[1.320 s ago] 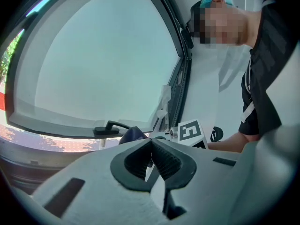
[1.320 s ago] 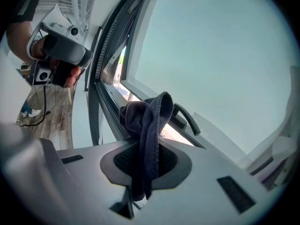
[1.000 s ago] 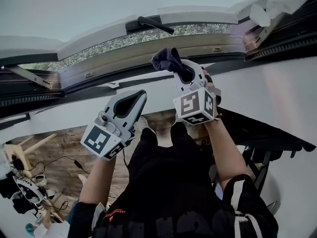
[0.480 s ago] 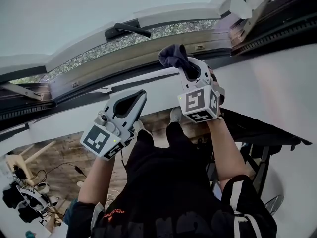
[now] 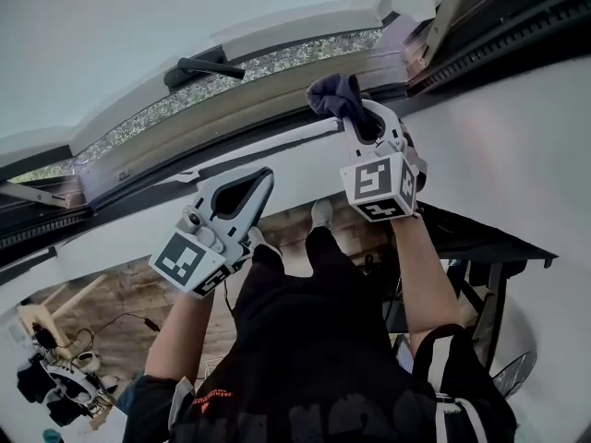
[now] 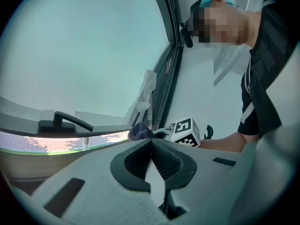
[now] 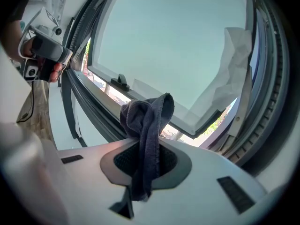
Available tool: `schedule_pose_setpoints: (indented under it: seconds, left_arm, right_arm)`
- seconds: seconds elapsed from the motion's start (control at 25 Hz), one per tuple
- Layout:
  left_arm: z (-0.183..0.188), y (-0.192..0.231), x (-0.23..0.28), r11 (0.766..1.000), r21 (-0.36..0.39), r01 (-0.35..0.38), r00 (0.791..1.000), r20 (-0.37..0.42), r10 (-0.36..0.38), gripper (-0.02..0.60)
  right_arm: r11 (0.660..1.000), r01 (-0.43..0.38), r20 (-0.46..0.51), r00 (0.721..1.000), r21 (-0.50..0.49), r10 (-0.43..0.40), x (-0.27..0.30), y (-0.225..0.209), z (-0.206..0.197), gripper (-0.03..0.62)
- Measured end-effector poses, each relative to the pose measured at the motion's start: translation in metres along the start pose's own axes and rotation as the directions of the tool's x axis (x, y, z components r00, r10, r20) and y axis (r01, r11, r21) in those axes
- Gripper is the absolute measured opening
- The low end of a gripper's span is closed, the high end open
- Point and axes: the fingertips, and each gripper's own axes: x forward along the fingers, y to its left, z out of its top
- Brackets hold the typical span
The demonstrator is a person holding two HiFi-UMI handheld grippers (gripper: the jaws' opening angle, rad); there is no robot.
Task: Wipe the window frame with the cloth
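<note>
A dark blue cloth (image 5: 334, 96) sticks out of my right gripper (image 5: 358, 123), which is shut on it. The cloth is raised against the lower rail of the window frame (image 5: 231, 123); whether it touches I cannot tell. In the right gripper view the cloth (image 7: 147, 121) hangs folded over the jaws of the right gripper (image 7: 145, 146), with the frame (image 7: 101, 121) behind it. My left gripper (image 5: 262, 177) is lower and to the left, below the frame, shut on nothing. In the left gripper view the left gripper (image 6: 151, 143) has its pads meeting, and the cloth (image 6: 139, 131) shows beyond them.
A black window handle (image 5: 205, 65) sits on the open sash above the rail. White crumpled sheeting (image 7: 232, 74) is tucked at the frame's right corner. A white wall panel (image 5: 517, 146) runs below the window. Cables and gear (image 5: 51, 377) lie on the wooden floor, lower left.
My right gripper has carried the cloth up and to the right along the frame. The head view has swung, so the handle sits further left. The left gripper has hardly moved.
</note>
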Motion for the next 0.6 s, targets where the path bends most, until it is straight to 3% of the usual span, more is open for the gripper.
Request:
schedule_pose_setpoints:
  seconds: [0.6]
  left_arm:
    - [-0.002,-0.014,0.037,0.999,0.007,0.048,0.999,-0.020,-0.048,0.021]
  right_arm:
    - [0.995,0.089,-0.051,0.995,0.041,-0.087,-0.008,-0.059,-0.040,0.043]
